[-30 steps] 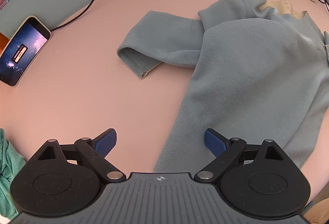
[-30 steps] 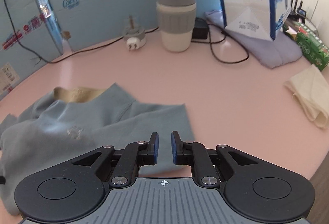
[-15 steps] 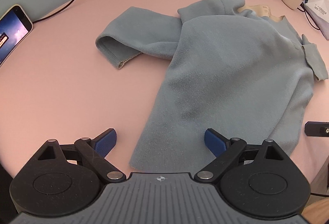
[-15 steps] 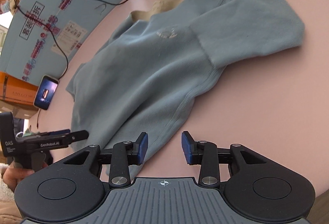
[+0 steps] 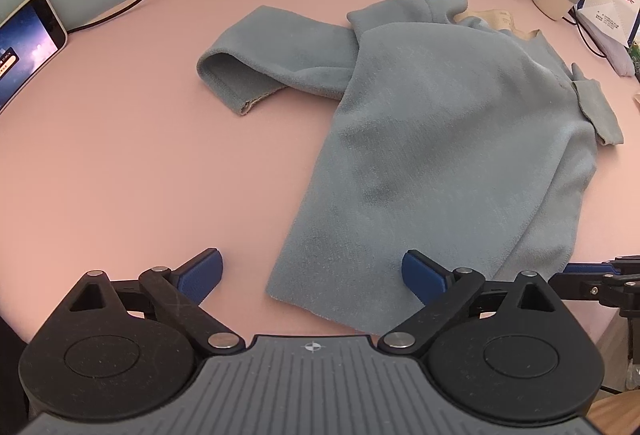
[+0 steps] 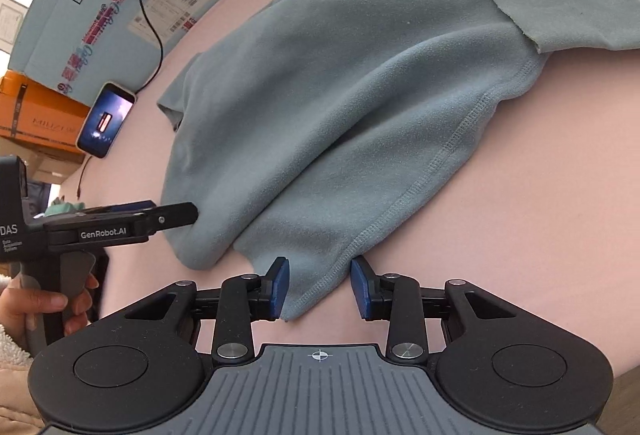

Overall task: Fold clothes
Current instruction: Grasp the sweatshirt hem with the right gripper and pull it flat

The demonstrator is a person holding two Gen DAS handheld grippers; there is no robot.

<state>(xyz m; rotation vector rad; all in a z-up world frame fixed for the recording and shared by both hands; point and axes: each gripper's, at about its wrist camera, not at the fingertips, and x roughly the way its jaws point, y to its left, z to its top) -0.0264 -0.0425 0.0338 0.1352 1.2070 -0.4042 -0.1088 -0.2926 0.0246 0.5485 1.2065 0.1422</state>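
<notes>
Both claws neared the flat, wrinkled blue-grey shirt's [image 5: 440, 139] hem.

Left gripper [image 5: 312, 271]: black linkage arms, round black side housings, silver pivot screws, ribbed grey centre plate with a small crosshair mark, blue ribbed pads [image 5: 202, 271]. Right gripper [image 6: 319, 287]: same build. Seen from the right wrist view, the left unit's side reads "GenRobot.AI" and "DAS" in white. Hand [image 6: 36, 309] on a grey handle; cream fleecy sleeve [image 6: 12, 359].
</notes>
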